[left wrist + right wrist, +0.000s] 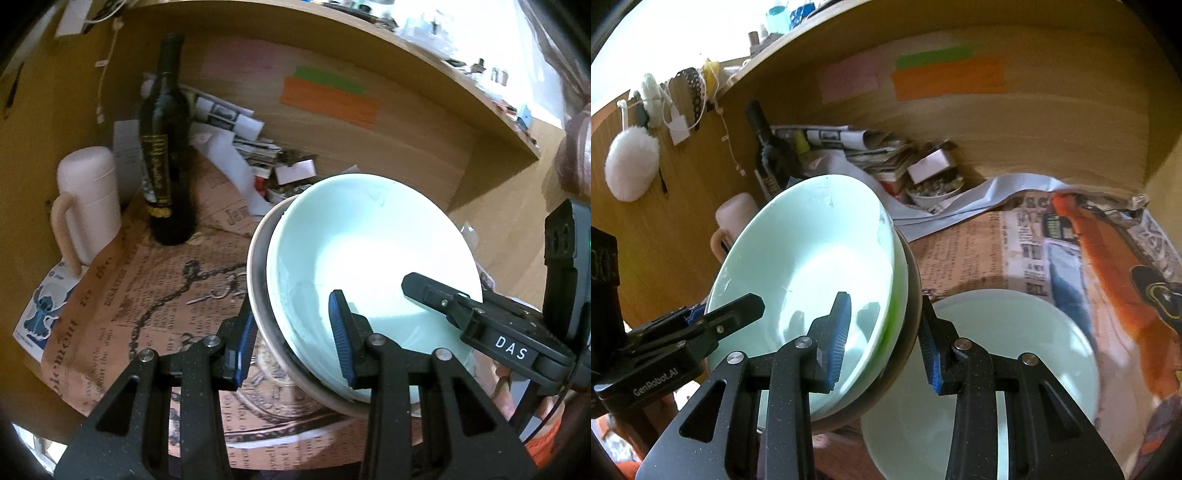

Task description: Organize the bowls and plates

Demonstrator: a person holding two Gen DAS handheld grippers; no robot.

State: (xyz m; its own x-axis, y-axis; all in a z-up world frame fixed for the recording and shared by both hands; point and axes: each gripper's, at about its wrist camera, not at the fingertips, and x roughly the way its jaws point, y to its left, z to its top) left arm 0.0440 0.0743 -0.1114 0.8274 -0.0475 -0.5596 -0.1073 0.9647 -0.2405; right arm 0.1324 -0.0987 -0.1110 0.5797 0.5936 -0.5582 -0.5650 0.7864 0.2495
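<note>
I have both grippers on one stack of bowls (369,258), lifted and tilted above the newspaper-covered counter (155,295). The left gripper (295,343) is narrowed onto the stack's near-left rim: one blue-padded finger (341,339) sits inside the pale mint bowl, the other (240,347) outside the darker outer bowl. The right gripper (884,343) pinches the opposite rim the same way, its left finger (839,339) inside the mint bowl and the other outside the dark one, so the rims lie between the pads of each pair. A pale plate (1015,369) rests on the counter beneath the right gripper. A dark wine bottle (166,147) and a pink jug (88,206) stand behind.
</note>
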